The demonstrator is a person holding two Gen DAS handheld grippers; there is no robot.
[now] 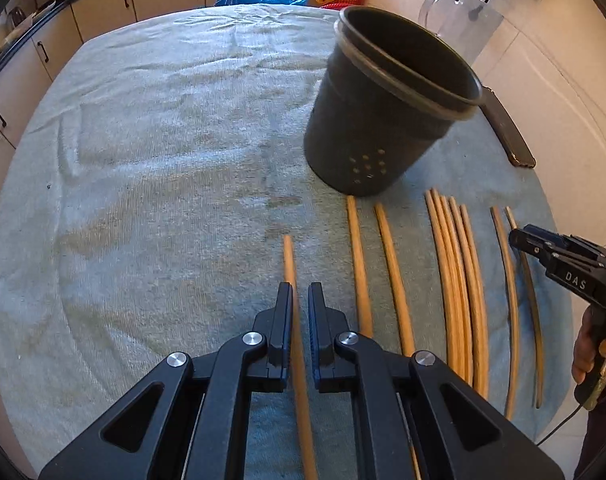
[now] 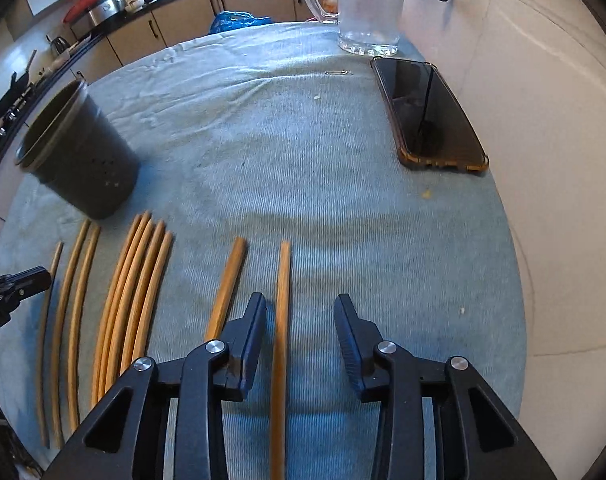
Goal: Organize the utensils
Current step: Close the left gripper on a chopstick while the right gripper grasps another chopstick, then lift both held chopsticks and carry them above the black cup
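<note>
Left gripper [image 1: 300, 300]: jaws nearly together, one chopstick [image 1: 293, 280] running up between them. Reads as clamped on that stick, though the pad contact itself is not sharply visible. The stick passes under the gripper body and its far tip shows on the cloth [image 1: 143, 160] just ahead of the fingertips.

Right gripper [image 2: 301, 320]: jaws part-way apart, straddling another chopstick [image 2: 283, 280]. Clear gap on the right pad side, so not gripping; the stick lies loose on the cloth between the fingers. A second stick [image 2: 229, 276] lies just left of the left finger, angled slightly.

Likely reason for the layout: sticks are laid out roughly parallel, tips pointing away from the grippers, so each can be straddled lengthwise and lifted singly. A tight bundle [image 2: 139, 280] sits further left of the right gripper, with looser ones beyond it.

Holder [image 1: 387, 108]: dark cylindrical cup with small drain holes low on its wall, ahead and to the right of the left gripper, ahead and far left of the right. Appears empty, as far as its inside shows. Judged to be the destination.

Chopsticks: slim, light wood, smooth, mostly tan; the two seen nearest the right gripper in the left view look darker. Curvature is probably lens distortion.

Phone [image 2: 429, 116] and clear jug [image 2: 367, 8] lie ahead right, well apart from the sticks.
</note>
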